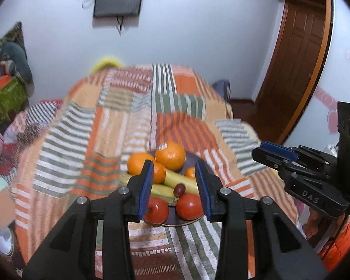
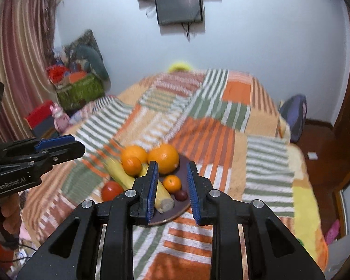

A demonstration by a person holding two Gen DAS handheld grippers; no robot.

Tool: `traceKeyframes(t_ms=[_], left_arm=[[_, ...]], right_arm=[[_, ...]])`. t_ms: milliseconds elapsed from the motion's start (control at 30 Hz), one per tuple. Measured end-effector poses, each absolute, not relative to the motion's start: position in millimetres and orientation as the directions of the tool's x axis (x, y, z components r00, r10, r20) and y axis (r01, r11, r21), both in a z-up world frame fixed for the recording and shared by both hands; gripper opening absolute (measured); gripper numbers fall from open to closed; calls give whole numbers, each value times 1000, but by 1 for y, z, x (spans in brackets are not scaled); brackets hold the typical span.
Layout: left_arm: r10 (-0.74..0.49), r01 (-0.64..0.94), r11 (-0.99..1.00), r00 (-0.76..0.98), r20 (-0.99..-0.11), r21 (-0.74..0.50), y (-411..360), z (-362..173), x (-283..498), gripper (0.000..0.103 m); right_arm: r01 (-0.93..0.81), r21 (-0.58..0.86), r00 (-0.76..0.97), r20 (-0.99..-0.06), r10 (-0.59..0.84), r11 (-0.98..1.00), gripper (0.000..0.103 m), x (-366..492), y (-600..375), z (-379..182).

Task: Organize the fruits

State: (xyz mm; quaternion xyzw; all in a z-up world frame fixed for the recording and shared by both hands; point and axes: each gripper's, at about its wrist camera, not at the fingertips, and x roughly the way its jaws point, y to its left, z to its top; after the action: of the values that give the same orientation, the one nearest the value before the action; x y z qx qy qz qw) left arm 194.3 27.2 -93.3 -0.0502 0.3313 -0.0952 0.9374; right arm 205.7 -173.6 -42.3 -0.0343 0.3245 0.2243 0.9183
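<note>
A dark round plate [image 1: 175, 220] [image 2: 183, 163] sits on a striped bedspread and holds fruit. On it are a large orange [image 1: 170, 155] [image 2: 163, 158], smaller oranges [image 1: 138, 163] [image 2: 133, 154], a small mandarin [image 2: 172, 183], corn cobs [image 1: 179, 180] [image 2: 162, 196], a dark plum [image 1: 179, 189] [image 2: 181, 195] and two tomatoes [image 1: 189, 206] [image 1: 156, 210]. My left gripper [image 1: 174, 182] is open and empty, above the plate's near side. My right gripper [image 2: 171, 186] is open and empty, above the plate. Each gripper shows at the edge of the other's view [image 1: 277, 154] [image 2: 58, 145].
The orange, green and white striped bedspread [image 1: 105, 140] [image 2: 221, 128] covers the bed. A wall screen [image 1: 117, 0] [image 2: 178, 7] hangs ahead. A wooden door [image 1: 298, 53] stands right. Boxes and clutter [image 2: 77, 86] lie left of the bed, a backpack [image 2: 294, 114] on the right.
</note>
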Motion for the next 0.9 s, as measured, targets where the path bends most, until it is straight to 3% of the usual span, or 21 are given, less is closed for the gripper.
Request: traceKeyframes(t_ms=[200, 367, 433, 500, 700, 900], left_arm=[[-171, 125, 984, 866, -471, -127, 28, -41, 144, 36], [-148, 117, 988, 908, -391, -102, 24, -16, 113, 39], [-145, 115, 988, 918, -370, -101, 22, -10, 103, 45], [-139, 110, 989, 928, -345, -101, 22, -5, 93, 59], [-107, 87, 993, 950, -292, -83, 20, 5, 71, 78], [-48, 35, 998, 967, -251, -57, 19, 8, 57, 102]], right_arm=[[-446, 91, 764, -479, 432, 891, 23, 169, -177, 6], [-458, 117, 805, -367, 467, 881, 31, 137, -180, 35], [-460, 120, 815, -336, 472, 880, 37, 129, -180, 40], [-452, 115, 829, -310, 465, 884, 47, 120, -179, 44], [-425, 89, 856, -283, 432, 901, 70, 110, -176, 45], [-399, 72, 876, -264, 404, 914, 86, 102, -174, 46]])
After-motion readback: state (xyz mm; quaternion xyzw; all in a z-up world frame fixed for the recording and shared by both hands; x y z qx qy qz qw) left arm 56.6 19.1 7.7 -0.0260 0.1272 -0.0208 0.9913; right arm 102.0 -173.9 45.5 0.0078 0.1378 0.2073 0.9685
